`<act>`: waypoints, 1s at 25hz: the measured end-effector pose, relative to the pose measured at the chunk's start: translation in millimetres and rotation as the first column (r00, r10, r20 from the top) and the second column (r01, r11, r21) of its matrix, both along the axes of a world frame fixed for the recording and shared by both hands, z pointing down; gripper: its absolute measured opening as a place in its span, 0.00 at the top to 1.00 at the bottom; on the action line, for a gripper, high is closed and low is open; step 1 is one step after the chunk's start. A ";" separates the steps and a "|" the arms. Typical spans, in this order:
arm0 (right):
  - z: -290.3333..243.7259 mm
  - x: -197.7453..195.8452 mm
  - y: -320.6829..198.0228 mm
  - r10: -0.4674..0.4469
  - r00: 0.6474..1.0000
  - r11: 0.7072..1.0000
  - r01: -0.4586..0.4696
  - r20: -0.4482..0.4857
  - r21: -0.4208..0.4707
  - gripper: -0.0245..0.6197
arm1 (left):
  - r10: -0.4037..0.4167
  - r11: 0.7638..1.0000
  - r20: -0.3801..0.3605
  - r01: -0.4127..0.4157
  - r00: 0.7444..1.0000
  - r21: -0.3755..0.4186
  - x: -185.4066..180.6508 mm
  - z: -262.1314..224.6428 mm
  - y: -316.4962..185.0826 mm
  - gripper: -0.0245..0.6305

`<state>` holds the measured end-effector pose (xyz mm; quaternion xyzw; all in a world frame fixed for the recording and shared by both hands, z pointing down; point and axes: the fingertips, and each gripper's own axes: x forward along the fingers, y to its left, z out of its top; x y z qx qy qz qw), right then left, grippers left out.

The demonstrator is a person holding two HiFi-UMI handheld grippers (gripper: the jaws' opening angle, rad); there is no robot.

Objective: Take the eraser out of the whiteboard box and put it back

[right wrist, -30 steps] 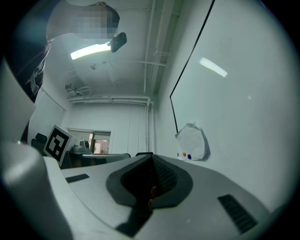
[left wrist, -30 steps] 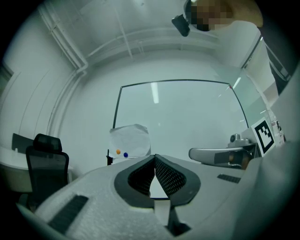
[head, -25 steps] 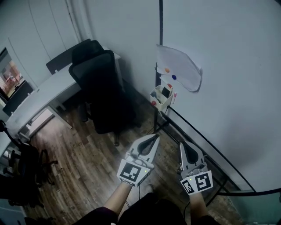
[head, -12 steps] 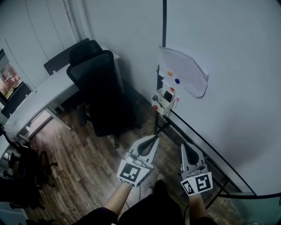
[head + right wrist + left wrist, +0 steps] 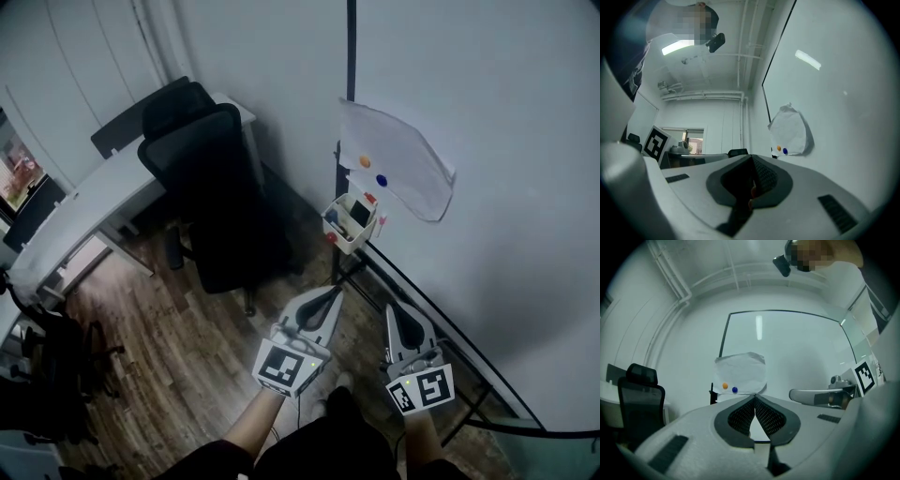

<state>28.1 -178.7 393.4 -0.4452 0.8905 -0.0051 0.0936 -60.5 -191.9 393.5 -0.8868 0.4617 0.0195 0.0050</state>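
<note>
Both grippers are held low in the head view, side by side above the wooden floor (image 5: pixel 178 361), and are pointed toward the lower corner of the whiteboard (image 5: pixel 497 206).

The left gripper (image 5: pixel 335 290) is seen in its own view with the jaws closed together, the mesh pads meeting at the tips. Nothing is held between them. The right gripper (image 5: pixel 390 308) is likewise seen in its own view with the jaws brought together at the tips, and no object is clamped. The two grippers are kept apart from each other and from the board.

The whiteboard box (image 5: pixel 349 234), a small white tray, is fixed at the lower left edge of the whiteboard, ahead of both grippers and well apart from them. The eraser (image 5: pixel 360 214) is noted as a dark block standing inside the box; finer detail cannot be made out. Small reddish items are also seen at the box, but cannot be identified.

A crumpled paper sheet (image 5: pixel 412 164) is pinned to the whiteboard just above the box by an orange magnet (image 5: pixel 365 161) and a blue magnet (image 5: pixel 382 180).

A black office chair (image 5: pixel 211 187) is placed left of the board, with a white desk (image 5: pixel 80 211) beside it.
</note>
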 end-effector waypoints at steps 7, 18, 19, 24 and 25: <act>-3.2 1.8 -46.1 -0.028 1.000 1.000 0.028 0.003 0.005 0.96 | -0.009 1.000 0.019 0.009 1.000 0.025 9.1 -3.7 -42.5 0.96; -5.5 1.6 -90.8 -0.049 0.998 0.999 0.049 0.027 0.013 0.96 | -0.003 0.999 0.071 -0.001 0.997 0.048 20.8 -8.3 -92.0 0.96; -5.1 0.7 -94.7 -0.046 0.998 0.999 0.045 0.031 0.012 0.96 | 0.001 0.999 0.073 -0.005 0.997 0.048 20.4 -8.4 -96.3 0.96; -4.0 -3.5 -109.3 -0.014 0.999 1.000 0.013 0.041 0.009 0.96 | 0.027 0.999 0.076 -0.031 0.997 0.043 16.5 -6.1 -112.2 0.96; -3.9 -4.4 -110.6 -0.006 0.999 1.000 0.006 0.042 0.007 0.96 | 0.036 0.998 0.079 -0.039 0.996 0.040 16.2 -4.9 -114.0 0.95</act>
